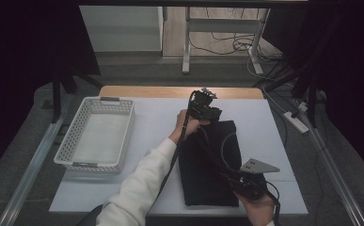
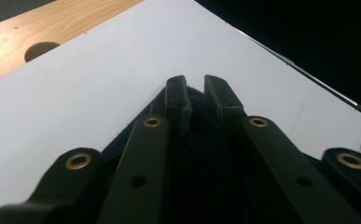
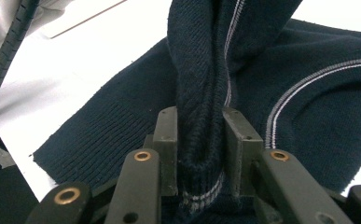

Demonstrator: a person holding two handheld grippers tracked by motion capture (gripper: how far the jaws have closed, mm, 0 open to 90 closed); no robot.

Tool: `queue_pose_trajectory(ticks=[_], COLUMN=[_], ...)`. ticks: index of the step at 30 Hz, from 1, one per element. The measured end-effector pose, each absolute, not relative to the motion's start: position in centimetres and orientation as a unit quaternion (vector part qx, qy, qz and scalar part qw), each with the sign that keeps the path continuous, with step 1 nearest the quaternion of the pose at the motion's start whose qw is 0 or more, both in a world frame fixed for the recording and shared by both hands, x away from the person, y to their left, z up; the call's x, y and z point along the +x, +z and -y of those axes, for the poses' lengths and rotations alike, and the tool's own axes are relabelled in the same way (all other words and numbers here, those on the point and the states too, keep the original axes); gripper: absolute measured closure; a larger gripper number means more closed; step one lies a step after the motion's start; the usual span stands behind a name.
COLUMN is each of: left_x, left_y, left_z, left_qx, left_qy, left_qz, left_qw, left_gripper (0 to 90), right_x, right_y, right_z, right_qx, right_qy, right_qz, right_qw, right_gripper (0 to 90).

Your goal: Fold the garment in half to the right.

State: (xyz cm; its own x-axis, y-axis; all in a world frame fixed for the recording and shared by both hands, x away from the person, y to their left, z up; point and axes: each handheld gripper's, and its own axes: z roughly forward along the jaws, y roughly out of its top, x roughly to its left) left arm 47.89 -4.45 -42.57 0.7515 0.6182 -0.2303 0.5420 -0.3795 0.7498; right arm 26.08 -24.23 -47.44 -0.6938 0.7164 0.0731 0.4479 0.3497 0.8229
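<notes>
Two grippers work a dark sweater (image 1: 210, 165) lying right of centre on the white table (image 1: 156, 117). At far left sits a white basket (image 1: 97, 134). The left gripper (image 1: 207, 109) reaches to the sweater's far edge; its own view shows the jaws narrow, with dark knit (image 2: 194, 100) between the tips. At near right, the right gripper (image 1: 248, 181) is at the sweater's near corner. Its view shows what the high view cannot: the jaws are clamped on a ribbed, white-striped fold (image 3: 201, 140).
</notes>
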Motion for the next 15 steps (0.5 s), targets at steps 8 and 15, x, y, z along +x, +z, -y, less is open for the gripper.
queue_pose_trajectory(ticks=[8,15], left_x=[47.1,45.5], left_y=[-41.5,-40.9], left_z=[3.9,1.7], left_qx=[0.828,0.826], left_qy=[0.072,0.095], left_qz=[-0.34,-0.34], left_qw=[0.44,0.439], left_gripper=[31.3,22.6], right_x=[26.4,26.5], right_y=[-47.8,-47.3], right_z=[24.9,26.6], right_qx=[0.388,0.415], right_qy=[0.425,0.433], right_qz=[-0.801,-0.781], right_qw=[0.166,0.173], right_gripper=[45.8,35.2])
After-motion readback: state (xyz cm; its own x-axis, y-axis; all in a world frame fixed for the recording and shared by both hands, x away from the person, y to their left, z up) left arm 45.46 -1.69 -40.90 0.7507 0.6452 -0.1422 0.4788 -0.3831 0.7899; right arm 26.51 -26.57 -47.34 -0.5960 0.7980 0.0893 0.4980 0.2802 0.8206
